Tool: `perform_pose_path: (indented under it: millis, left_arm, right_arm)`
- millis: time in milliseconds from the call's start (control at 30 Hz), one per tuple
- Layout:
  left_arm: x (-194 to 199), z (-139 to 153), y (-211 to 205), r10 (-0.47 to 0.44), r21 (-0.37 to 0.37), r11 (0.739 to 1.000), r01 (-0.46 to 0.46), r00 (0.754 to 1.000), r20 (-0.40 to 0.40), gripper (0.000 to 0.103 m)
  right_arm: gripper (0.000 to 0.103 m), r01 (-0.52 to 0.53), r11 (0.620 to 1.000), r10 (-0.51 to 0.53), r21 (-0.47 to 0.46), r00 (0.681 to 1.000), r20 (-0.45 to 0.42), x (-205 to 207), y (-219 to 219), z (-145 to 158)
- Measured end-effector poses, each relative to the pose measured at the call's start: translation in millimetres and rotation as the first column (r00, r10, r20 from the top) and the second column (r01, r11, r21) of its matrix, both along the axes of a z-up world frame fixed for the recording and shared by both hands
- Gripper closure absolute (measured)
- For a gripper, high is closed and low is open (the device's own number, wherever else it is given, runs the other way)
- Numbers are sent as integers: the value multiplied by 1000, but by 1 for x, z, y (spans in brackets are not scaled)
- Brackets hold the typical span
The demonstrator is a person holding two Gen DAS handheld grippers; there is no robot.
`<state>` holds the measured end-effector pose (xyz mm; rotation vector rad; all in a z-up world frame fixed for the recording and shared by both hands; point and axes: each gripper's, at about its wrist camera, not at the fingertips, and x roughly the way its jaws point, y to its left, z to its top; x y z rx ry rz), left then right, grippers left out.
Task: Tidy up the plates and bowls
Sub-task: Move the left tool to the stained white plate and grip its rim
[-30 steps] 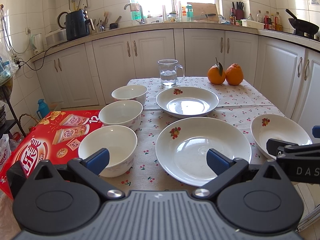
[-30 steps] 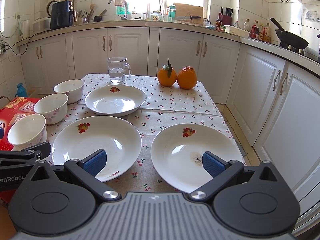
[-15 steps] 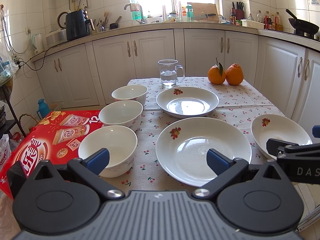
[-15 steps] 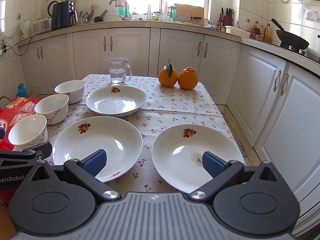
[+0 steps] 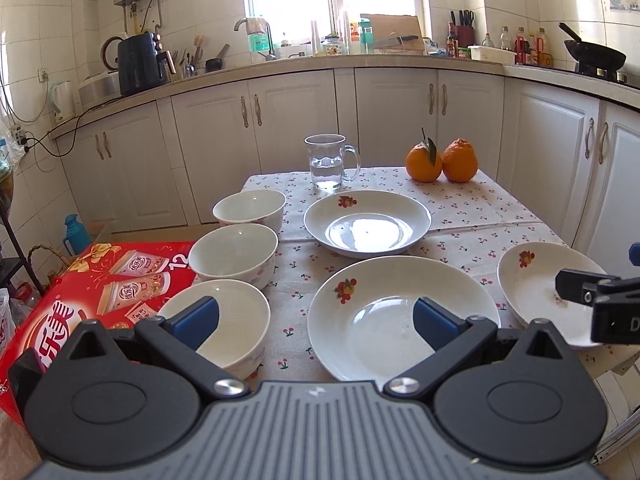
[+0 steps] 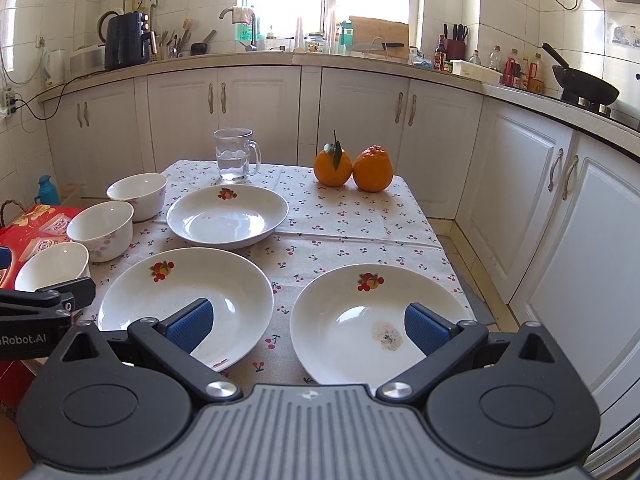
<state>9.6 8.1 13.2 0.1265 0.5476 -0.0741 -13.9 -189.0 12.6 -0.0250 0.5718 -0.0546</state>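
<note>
Three white plates with a fruit mark lie on the cherry-print tablecloth: a far plate, a near middle plate and a near right plate with a dark stain. Three white bowls stand in a row down the left side: far, middle, near. My left gripper is open and empty, above the near edge between near bowl and middle plate. My right gripper is open and empty, above the near edge between the two near plates.
A glass mug of water and two oranges stand at the table's far end. A red gift box sits left of the table. White cabinets and a counter run behind and along the right.
Both grippers have edged slightly forward; nothing on the table has moved and both stay open.
</note>
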Motion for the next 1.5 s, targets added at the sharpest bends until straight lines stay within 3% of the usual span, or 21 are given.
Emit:
perform_pose_path:
  millis: [133, 300, 600, 933, 1233, 1500]
  left_arm:
    - [8, 1, -4, -28, 29, 999, 27, 1000, 12, 1]
    - [20, -4, -8, -51, 28, 998, 51, 999, 1, 0]
    - [43, -18, -14, -123, -21, 992, 122, 990, -76, 1]
    - [68, -23, -33, -232, -46, 973, 228, 963, -140, 1]
    - [100, -21, -67, -392, -69, 920, 386, 899, -194, 1]
    - [137, -30, -123, -564, -132, 824, 551, 773, -291, 1]
  right_arm:
    - [0, -52, 998, 52, 30, 998, 23, 2, -27, 5]
    - [0, -130, 992, 130, 2, 991, 9, 2, -61, 1]
    - [0, -175, 984, 178, 38, 977, -119, -9, -93, -52]
    - [0, -176, 982, 186, 66, 961, -203, 12, -103, -92]
    - [0, -251, 966, 258, 57, 948, -185, 15, -102, -101]
    - [0, -242, 969, 246, 48, 961, -130, 16, -111, -105]
